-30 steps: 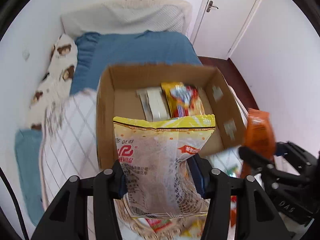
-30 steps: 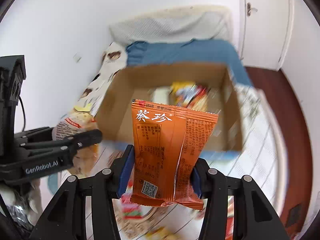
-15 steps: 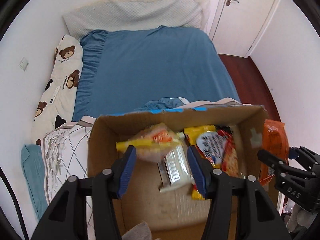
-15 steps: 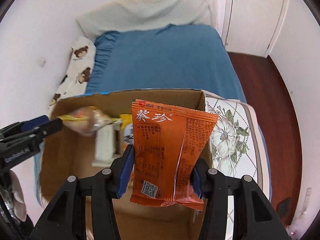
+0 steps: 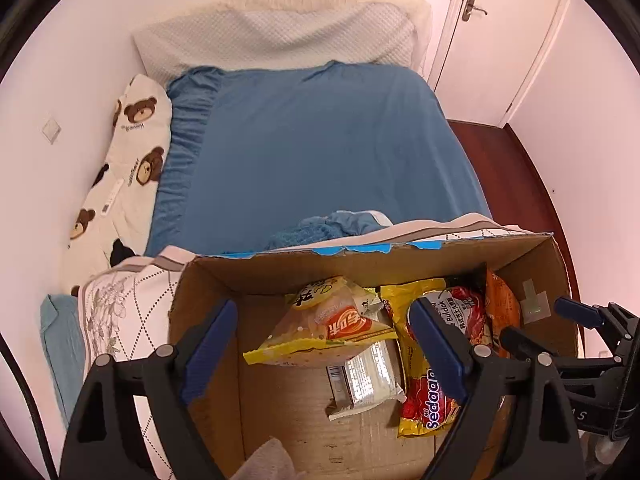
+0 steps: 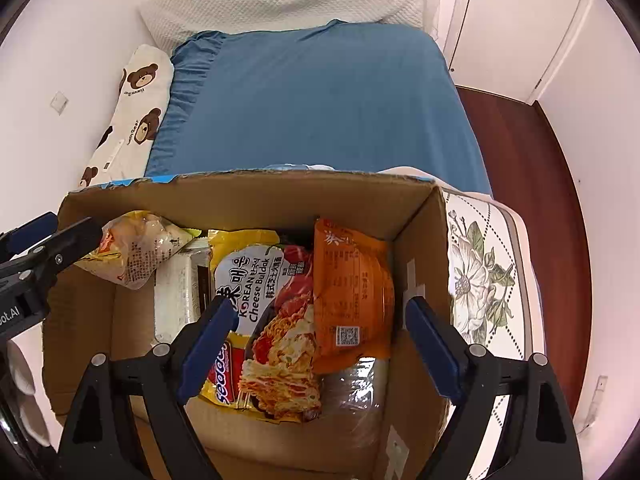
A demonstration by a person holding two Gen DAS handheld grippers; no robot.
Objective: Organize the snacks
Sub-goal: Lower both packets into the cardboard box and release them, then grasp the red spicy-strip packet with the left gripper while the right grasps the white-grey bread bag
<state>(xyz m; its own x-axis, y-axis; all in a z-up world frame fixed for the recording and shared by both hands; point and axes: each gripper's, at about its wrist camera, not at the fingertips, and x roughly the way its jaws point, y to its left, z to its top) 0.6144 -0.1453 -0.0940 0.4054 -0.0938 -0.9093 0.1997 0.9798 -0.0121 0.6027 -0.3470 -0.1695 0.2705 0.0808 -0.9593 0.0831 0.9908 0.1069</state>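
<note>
An open cardboard box [image 5: 256,272] [image 6: 248,196] sits on the bed. Inside lie a clear yellow-edged snack bag [image 5: 328,332] [image 6: 136,252], a silver packet [image 5: 368,376] [image 6: 176,292], a yellow noodle pack [image 5: 436,360] [image 6: 264,312] and an orange packet [image 5: 498,308] [image 6: 352,292]. My left gripper [image 5: 322,348] is open and empty above the box's left half. My right gripper [image 6: 316,344] is open and empty above the right half, over the orange packet. Each gripper shows at the edge of the other view.
The box rests on a floral white quilt [image 6: 484,276] [image 5: 120,312] over a blue bedsheet [image 5: 312,152]. A bear-print pillow [image 5: 128,152] lies along the left wall. A white door [image 5: 500,32] and dark wood floor [image 6: 532,184] are to the right.
Both grippers moved forward over the box and opened. The yellow-edged bag dropped from the left gripper into the box, and the orange packet dropped from the right gripper onto the noodle pack.
</note>
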